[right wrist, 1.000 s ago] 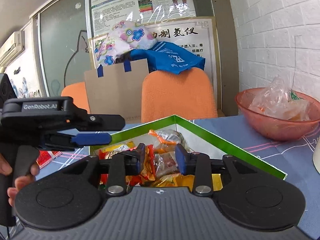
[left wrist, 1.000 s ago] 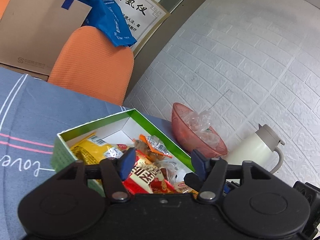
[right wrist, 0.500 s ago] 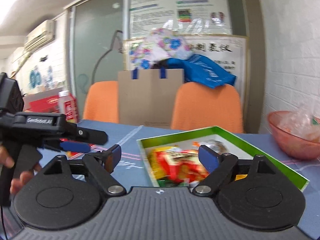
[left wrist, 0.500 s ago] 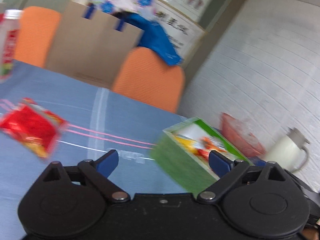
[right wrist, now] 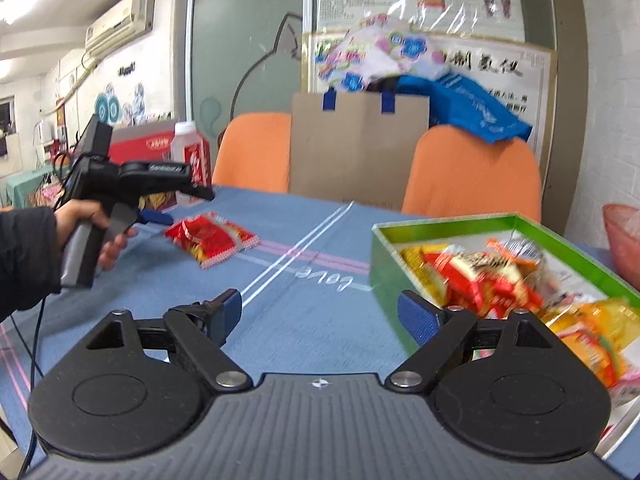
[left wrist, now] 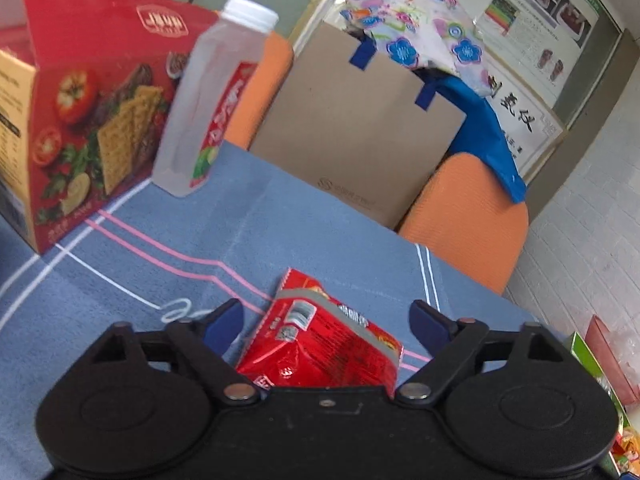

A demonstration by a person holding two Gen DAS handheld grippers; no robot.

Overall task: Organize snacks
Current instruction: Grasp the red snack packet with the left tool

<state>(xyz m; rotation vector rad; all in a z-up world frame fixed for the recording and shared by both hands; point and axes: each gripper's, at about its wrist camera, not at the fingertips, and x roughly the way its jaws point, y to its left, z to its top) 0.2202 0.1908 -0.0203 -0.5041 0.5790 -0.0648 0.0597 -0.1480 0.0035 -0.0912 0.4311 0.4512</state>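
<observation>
A red snack packet [left wrist: 320, 344] lies flat on the blue tablecloth [left wrist: 280, 220]. My left gripper [left wrist: 326, 322] is open, one finger on each side of the packet, not closed on it. The packet also shows in the right wrist view [right wrist: 210, 240], just right of the left gripper [right wrist: 176, 200]. A green box [right wrist: 384, 256] with a white inside holds several snack packets [right wrist: 492, 276]; its corner shows at the left wrist view's right edge [left wrist: 580, 352]. My right gripper [right wrist: 320, 316] is open and empty above the cloth, just left of the box.
A red cracker carton [left wrist: 80, 108] and a clear bottle [left wrist: 212, 100] stand at the far left. A brown paper bag [left wrist: 360, 128] and orange chairs [left wrist: 468, 216] are behind the table. A pink bowl [right wrist: 624, 240] sits right of the box.
My left gripper swung left from the green box, opened, and now straddles the red packet. My right gripper opened and pulled back out of the box to its left.
</observation>
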